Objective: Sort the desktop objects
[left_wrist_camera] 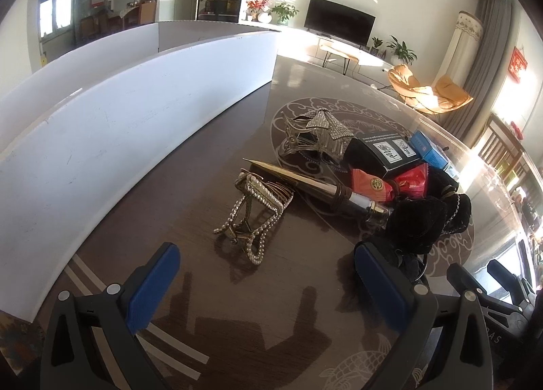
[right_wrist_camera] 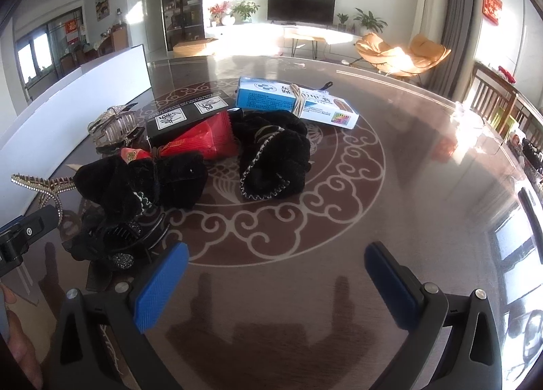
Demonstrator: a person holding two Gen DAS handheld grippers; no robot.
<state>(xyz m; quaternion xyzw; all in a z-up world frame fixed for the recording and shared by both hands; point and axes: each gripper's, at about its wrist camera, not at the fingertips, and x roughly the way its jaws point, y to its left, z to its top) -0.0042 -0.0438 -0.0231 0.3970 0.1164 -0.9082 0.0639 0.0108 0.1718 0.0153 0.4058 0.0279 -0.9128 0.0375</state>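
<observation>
The left gripper [left_wrist_camera: 266, 283] is seen with its 2 blue ribbed fingers [left_wrist_camera: 154, 283] spread apart and nothing between them; the right gripper [right_wrist_camera: 276, 283] is likewise held wide and empty above the glossy brown table [right_wrist_camera: 424, 159]. Just ahead of the left fingers a pearl-studded hair claw [left_wrist_camera: 253, 212] lies on its side, and a pointed gold cone [left_wrist_camera: 305, 183] rests beyond it, its base hidden under a black velvet scrunchie [left_wrist_camera: 417, 217]. A clear rhinestone bow claw [left_wrist_camera: 317, 135] is partly covered by a black box [left_wrist_camera: 390, 152], and 2 crinkled red sachets [left_wrist_camera: 373, 184] overlap each other. Ahead of the right fingers, a second velvet scrunchie [right_wrist_camera: 275, 159] sits before a blue carton [right_wrist_camera: 295, 103] bound with a band. A black lace clip [right_wrist_camera: 115, 240] by the left finger is hard to make out. A white board [left_wrist_camera: 135, 112] curves past the left finger's side.
</observation>
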